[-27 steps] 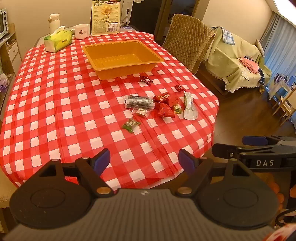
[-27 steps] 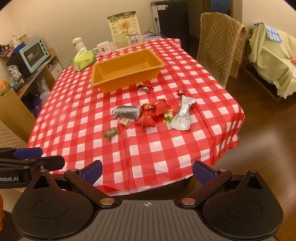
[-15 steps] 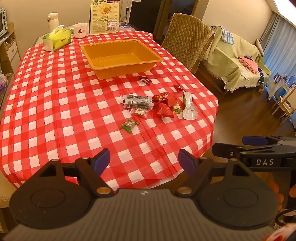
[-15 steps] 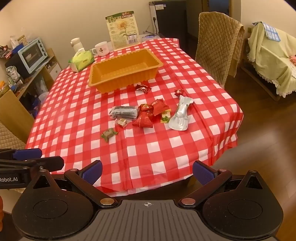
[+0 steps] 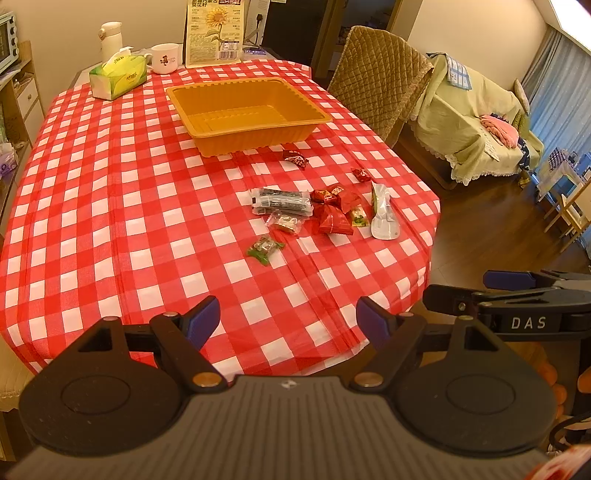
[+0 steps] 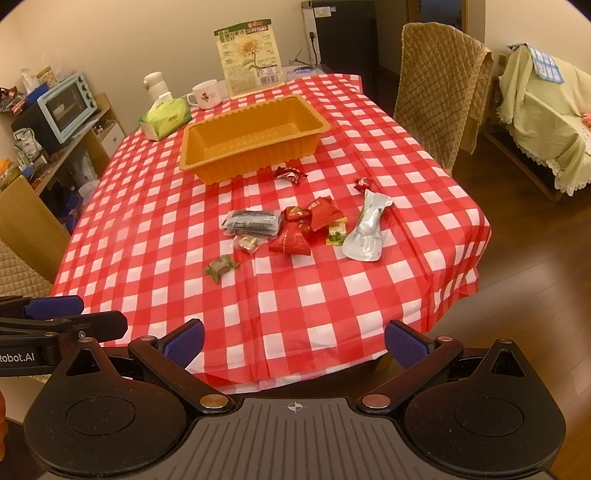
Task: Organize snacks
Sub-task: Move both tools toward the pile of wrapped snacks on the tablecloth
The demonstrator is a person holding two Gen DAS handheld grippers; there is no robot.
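Observation:
An empty orange tray (image 5: 255,94) (image 6: 236,125) stands on the red checked table. In front of it lie several loose snacks: a black packet (image 5: 280,201) (image 6: 253,221), red packets (image 5: 334,218) (image 6: 291,240), a silver pouch (image 5: 384,218) (image 6: 367,229), a green candy (image 5: 264,249) (image 6: 221,267), and small red candies (image 5: 295,158) (image 6: 290,174). My left gripper (image 5: 288,319) is open and empty above the table's near edge. My right gripper (image 6: 293,341) is open and empty, also at the near edge, to the right of the left one.
A tissue box (image 5: 118,77), a white mug (image 5: 164,63), a white bottle (image 5: 110,35) and a sunflower seed bag (image 5: 216,33) stand at the table's far end. A quilted chair (image 5: 376,92) is at the table's right side. Shelves with a toaster oven (image 6: 62,107) stand on the left.
Both views have shifted slightly, with the table and snacks sitting a little differently in frame. Both grippers stay open and empty.

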